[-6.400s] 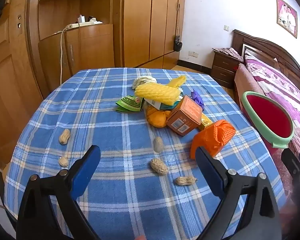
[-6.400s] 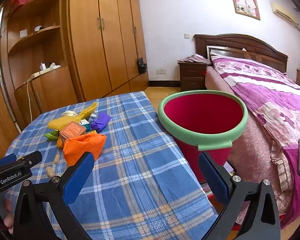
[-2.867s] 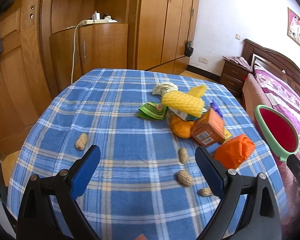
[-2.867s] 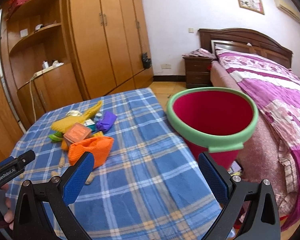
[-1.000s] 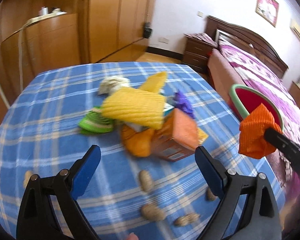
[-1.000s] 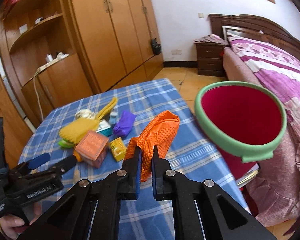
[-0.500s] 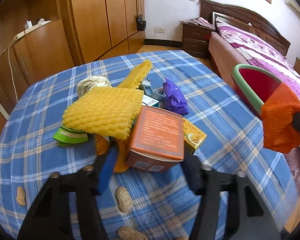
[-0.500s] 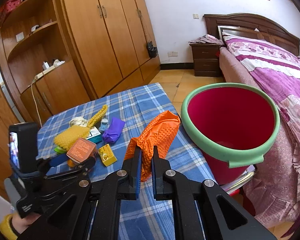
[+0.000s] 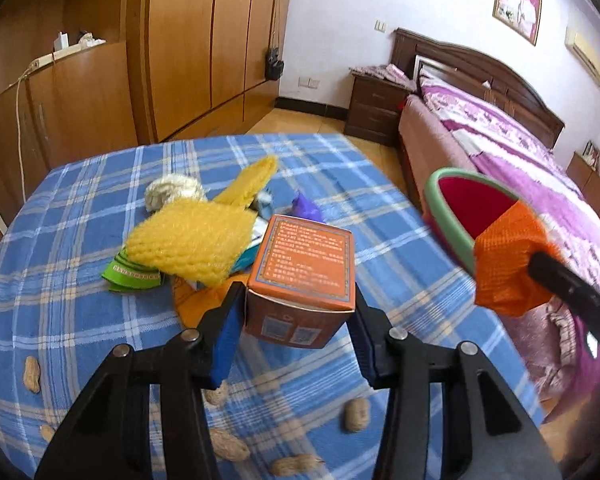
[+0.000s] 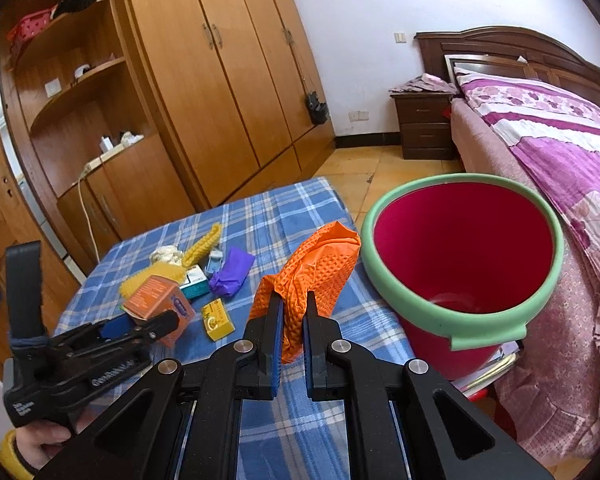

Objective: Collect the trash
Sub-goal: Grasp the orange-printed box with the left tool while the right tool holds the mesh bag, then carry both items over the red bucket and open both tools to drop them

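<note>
Closing in from a wide spread a second ago, the left tongs have just clamped their blue pads on the sides of the orange box, which now looks tilted and lifted off the counter, though the underside is out of sight. At 3 o'clock from it, the right tongs remain pressed together on the orange mesh wrapper, carried nearer to the red bin with the green rim that stands beside the bed. Both pieces of trash look ready for the drop, neither yet over the opening. Left on the blue checked cloth at 11 o'clock of the box are a yellow foam net, a green packet and a purple scrap; peanuts lie at 6 o'clock. Blur smears the cloth near the tongs, the box's print is unreadable, and something pale at the bin's bottom cannot be identified.
</note>
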The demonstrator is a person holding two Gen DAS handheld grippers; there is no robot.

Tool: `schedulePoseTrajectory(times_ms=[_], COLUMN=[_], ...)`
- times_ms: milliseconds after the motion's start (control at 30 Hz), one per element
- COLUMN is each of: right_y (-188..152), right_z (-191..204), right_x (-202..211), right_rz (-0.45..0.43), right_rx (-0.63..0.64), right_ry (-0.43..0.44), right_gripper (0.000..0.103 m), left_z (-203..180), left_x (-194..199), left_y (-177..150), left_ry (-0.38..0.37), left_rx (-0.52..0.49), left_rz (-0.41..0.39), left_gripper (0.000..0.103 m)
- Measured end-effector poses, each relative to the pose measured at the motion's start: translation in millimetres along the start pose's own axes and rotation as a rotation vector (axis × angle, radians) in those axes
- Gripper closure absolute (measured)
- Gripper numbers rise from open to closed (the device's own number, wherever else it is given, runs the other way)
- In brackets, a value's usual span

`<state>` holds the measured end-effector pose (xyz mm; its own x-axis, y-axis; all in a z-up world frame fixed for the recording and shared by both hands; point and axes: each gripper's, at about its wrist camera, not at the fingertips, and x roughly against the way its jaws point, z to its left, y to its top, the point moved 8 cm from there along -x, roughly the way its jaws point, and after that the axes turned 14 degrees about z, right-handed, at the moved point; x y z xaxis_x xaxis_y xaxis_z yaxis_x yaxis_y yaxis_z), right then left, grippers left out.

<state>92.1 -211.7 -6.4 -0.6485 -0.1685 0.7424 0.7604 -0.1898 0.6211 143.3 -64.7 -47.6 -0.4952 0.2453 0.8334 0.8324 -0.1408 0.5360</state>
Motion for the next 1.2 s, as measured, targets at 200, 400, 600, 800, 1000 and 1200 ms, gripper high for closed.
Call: schedulePoseTrajectory(times_ms=[200,400,600,800,1000,1200], right_y=[6,11,18,24,32,35], right_z=[-14,-35,-59,-82,-108,-134], right_x=[16,30,40,48,48,46], right_rz=[-0.034,-0.066,-0.086,-0.109,-0.115,-0.119], right_rx=[-0.014,-0.037,-0.063,-0.088,-0.128,-0.164], right_ry=[-0.014,-0.039,-0.068,-0.091,-0.113,-0.135], right_gripper=[0.095,0.095,0.095,0.095,0.095,0.095], left_z=[-20,-46,-75,-106,-140,-173], left_x=[19,20,14,10,-1,-22], left_y=[13,25,35,48,63,72], left_ry=[-0.045,-0.084,-0.139,-0.162,-0.187,-0.199], left_rx=[-0.017,-0.052,-0.077,-0.118,-0.163,-0.217], left_rz=[-0.033,-0.02,0.005,0.008,0.015,0.038], left_gripper=[0.053,0.053,0.053,0.053,0.053,0.053])
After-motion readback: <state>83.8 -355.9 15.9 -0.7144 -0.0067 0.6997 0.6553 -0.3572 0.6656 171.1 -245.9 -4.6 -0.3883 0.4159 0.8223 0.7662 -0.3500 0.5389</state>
